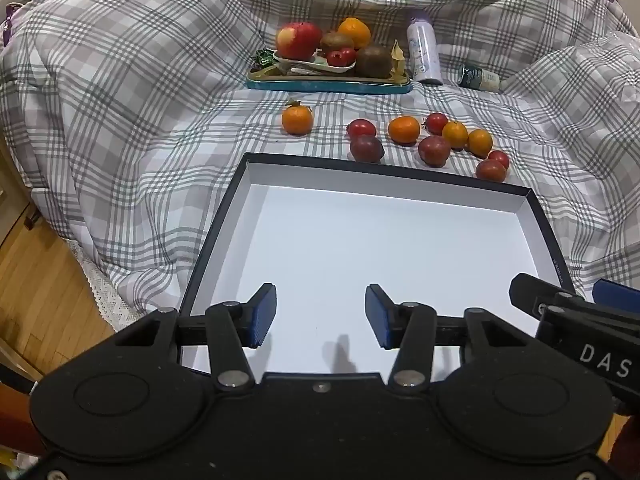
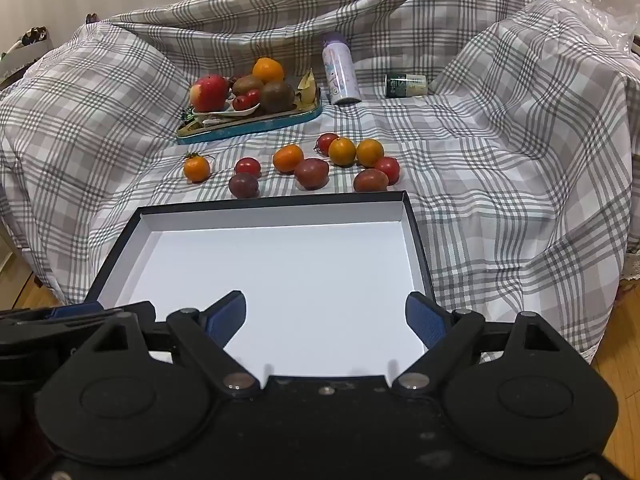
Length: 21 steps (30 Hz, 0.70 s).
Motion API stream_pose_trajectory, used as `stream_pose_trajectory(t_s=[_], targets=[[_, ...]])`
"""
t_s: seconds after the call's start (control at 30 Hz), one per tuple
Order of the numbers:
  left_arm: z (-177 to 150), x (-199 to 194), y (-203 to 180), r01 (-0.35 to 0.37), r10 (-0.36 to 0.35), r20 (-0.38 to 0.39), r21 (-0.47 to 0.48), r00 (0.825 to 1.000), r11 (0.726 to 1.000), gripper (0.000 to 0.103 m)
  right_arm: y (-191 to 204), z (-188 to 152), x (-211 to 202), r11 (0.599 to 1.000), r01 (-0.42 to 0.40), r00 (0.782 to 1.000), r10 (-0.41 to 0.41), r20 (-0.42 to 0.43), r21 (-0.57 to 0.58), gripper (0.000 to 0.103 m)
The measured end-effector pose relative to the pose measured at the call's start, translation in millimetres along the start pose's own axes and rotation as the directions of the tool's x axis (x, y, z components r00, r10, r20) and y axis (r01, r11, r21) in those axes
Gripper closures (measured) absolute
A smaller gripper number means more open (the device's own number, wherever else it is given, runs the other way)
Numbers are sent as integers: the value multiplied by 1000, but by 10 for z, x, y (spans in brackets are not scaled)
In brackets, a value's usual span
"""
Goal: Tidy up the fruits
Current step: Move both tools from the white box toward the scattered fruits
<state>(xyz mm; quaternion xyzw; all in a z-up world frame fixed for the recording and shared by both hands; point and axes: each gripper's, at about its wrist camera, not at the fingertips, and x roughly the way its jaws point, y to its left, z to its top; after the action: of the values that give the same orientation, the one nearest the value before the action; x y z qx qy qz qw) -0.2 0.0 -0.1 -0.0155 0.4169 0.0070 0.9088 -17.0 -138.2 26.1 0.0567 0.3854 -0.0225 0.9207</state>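
We hold both grippers low over the near end of the empty box (image 2: 280, 280), the left gripper (image 1: 320, 316) and the right gripper (image 2: 326, 320) each with jaws spread wide and nothing between them. The loose fruits (image 2: 312, 172) lie straight ahead of both, just past the box's far wall on the plaid cloth (image 2: 500, 168) (round things, so no long axis to line up with). Judging by the views, the cluster sits right of centre for the left gripper and nearly dead ahead for the right, which looks the better placed to reach.
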Motion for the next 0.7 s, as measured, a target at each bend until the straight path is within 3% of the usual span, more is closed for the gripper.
stream_pose_trajectory(t_s=[0.7], targets=[[1, 19, 9, -3, 3, 22, 7, 1000, 1000, 47, 12, -21, 55, 1000, -2, 1000, 1, -25, -17, 12]])
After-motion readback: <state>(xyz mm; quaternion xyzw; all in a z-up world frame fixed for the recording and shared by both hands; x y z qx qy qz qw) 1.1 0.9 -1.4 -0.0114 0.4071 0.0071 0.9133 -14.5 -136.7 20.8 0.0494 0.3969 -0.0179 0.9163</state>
